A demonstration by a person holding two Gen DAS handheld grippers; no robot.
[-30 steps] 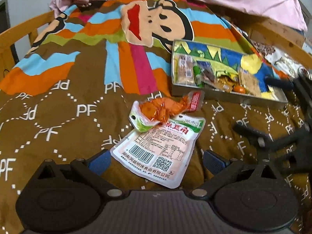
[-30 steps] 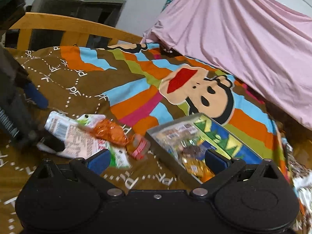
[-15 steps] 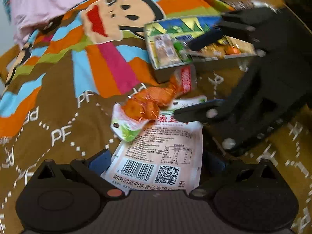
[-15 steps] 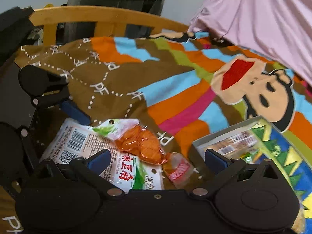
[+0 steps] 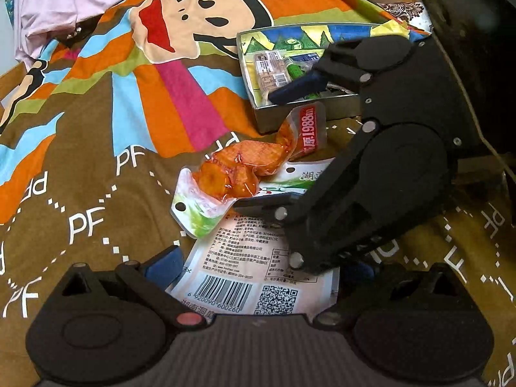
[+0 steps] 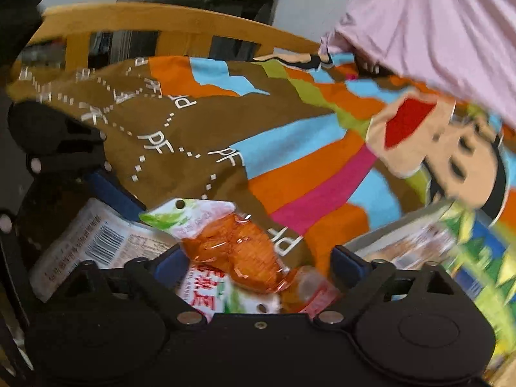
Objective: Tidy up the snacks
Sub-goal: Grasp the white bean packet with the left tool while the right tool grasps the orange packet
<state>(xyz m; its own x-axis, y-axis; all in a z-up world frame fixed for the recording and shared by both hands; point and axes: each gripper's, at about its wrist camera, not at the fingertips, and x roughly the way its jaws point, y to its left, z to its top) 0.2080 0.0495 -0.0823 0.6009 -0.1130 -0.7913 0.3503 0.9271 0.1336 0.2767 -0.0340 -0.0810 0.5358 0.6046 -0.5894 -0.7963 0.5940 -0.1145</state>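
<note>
An orange snack pack (image 5: pixel 238 167) lies on a white pouch with a barcode (image 5: pixel 251 274) on the bed cover. A metal tin (image 5: pixel 290 64) holding several snacks sits behind them. My left gripper (image 5: pixel 258 267) is open, its fingers either side of the white pouch's near end. My right gripper (image 6: pixel 259 259) is open, straddling the orange pack (image 6: pixel 238 254); in the left wrist view its fingers (image 5: pixel 300 87) reach in from the right, one over the tin, one over the pouch. The tin (image 6: pixel 419 245) is to its right.
A striped cartoon-monkey bed cover (image 5: pixel 129 113) is under everything. A pink sheet (image 6: pixel 435 25) lies at the far end. A wooden bed rail (image 6: pixel 161 29) runs along the far side in the right wrist view.
My right gripper has swung in from the right and come down over the orange pack. My left gripper has closed in on the white pouch. Both packs lie where they were.
</note>
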